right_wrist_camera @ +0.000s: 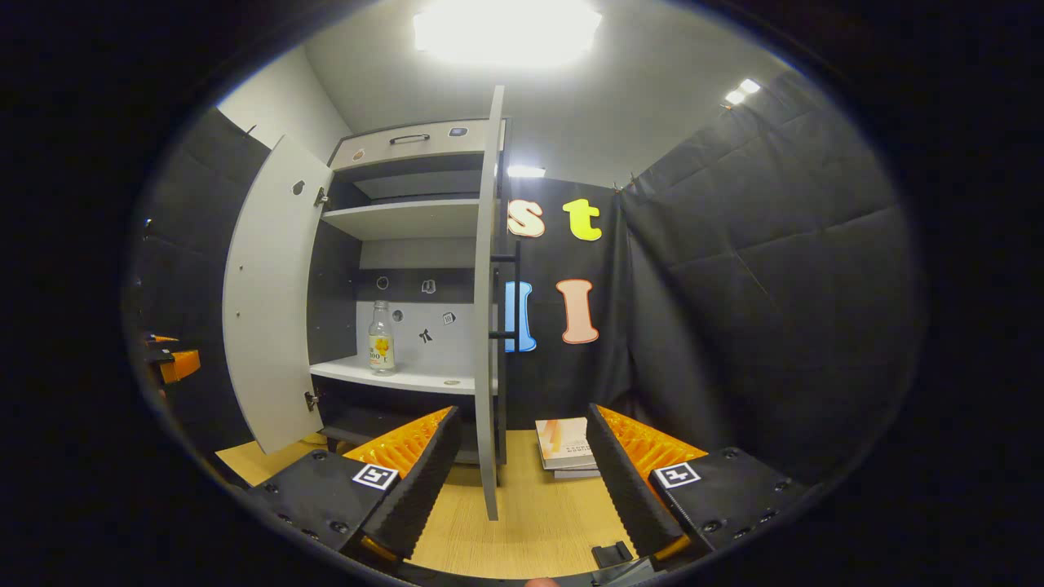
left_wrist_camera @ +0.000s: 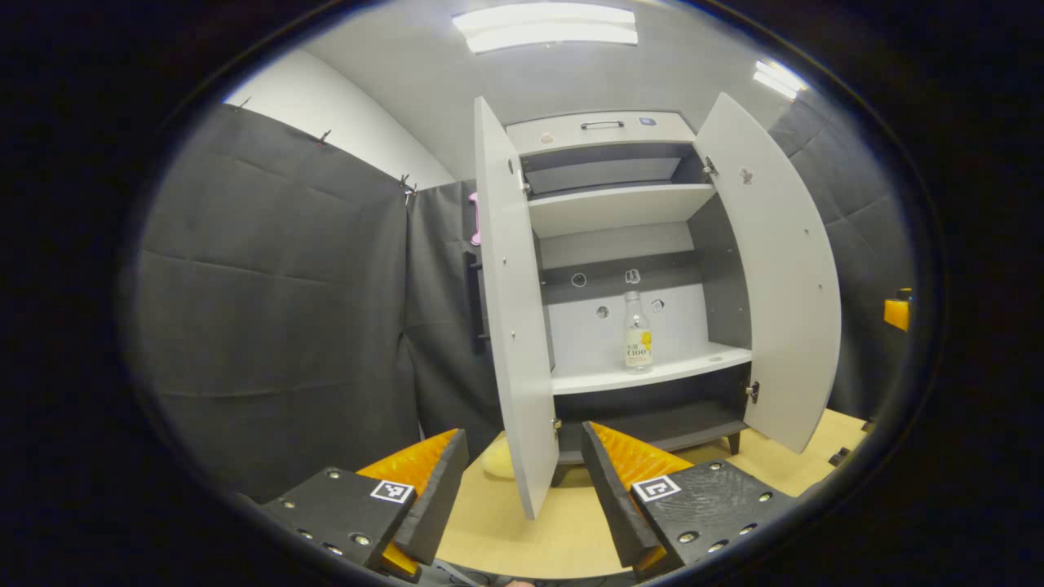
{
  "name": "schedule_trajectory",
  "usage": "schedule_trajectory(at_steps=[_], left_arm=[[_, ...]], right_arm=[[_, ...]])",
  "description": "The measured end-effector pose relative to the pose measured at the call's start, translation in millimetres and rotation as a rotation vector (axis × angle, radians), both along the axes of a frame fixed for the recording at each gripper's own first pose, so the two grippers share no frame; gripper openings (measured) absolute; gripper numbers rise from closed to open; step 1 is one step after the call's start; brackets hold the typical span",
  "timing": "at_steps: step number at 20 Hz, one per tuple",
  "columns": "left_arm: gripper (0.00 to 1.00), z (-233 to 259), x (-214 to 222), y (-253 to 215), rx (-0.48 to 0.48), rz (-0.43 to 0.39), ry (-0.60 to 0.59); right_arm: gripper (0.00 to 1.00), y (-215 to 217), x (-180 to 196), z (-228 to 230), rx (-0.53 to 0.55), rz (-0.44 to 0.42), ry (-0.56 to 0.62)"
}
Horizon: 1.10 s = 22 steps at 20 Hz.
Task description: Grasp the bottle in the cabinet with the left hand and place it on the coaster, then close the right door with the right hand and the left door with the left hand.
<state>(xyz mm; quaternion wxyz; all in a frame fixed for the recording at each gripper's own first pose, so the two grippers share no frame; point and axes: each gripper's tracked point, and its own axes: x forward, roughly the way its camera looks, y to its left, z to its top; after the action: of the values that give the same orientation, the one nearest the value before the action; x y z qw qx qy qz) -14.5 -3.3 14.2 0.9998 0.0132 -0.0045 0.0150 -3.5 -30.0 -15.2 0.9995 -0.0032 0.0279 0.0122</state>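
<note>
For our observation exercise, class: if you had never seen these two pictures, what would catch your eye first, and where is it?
The eye lands first on the white cabinet standing on the wooden table, both doors swung wide open. A lone clear bottle with a yellow label stands upright on its lower shelf. Nearer, the left gripper and the right gripper hold their orange-backed fingers open and empty, with a small stack of books lying beside the cabinet.

A wooden tabletop (right_wrist_camera: 522, 522) lies ahead of and under both hand-held grippers. In the right gripper view a small stack of books (right_wrist_camera: 564, 447) rests on it just ahead, between the fingers. In the left gripper view a pale yellow object (left_wrist_camera: 495, 459) lies on the tabletop ahead, partly hidden. Ceiling lights (left_wrist_camera: 545, 26) glow overhead.
</note>
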Motion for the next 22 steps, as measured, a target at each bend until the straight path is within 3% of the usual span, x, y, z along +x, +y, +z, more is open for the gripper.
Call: schedule_trajectory(at_steps=[6,7,11,14,20,21,22], left_arm=[[0.81,25,12,-37,0.023,-0.014,-0.015],[0.81,29,15,-45,0.028,-0.022,-0.02],[0.82,46,31,-75,0.037,-0.047,-0.026],[0.82,58,50,-95,0.012,-0.067,-0.035],[0.83,66,95,-126,-0.036,-0.134,-0.032],[0.8,67,105,-130,-0.047,-0.145,-0.032],[0.82,69,114,-132,-0.054,-0.153,-0.032]], right_arm=[[0.98,-19,13,-13,-0.001,0.047,0.01],[0.94,-24,14,-15,-0.008,0.052,0.007],[0.98,-37,19,-28,0.011,0.064,0.027],[0.94,-45,19,-31,0.011,0.051,0.034],[0.98,-69,29,-35,0.006,-0.008,0.045],[0.98,-70,31,-35,0.008,-0.021,0.046],[0.94,-70,32,-34,0.009,-0.031,0.047]])
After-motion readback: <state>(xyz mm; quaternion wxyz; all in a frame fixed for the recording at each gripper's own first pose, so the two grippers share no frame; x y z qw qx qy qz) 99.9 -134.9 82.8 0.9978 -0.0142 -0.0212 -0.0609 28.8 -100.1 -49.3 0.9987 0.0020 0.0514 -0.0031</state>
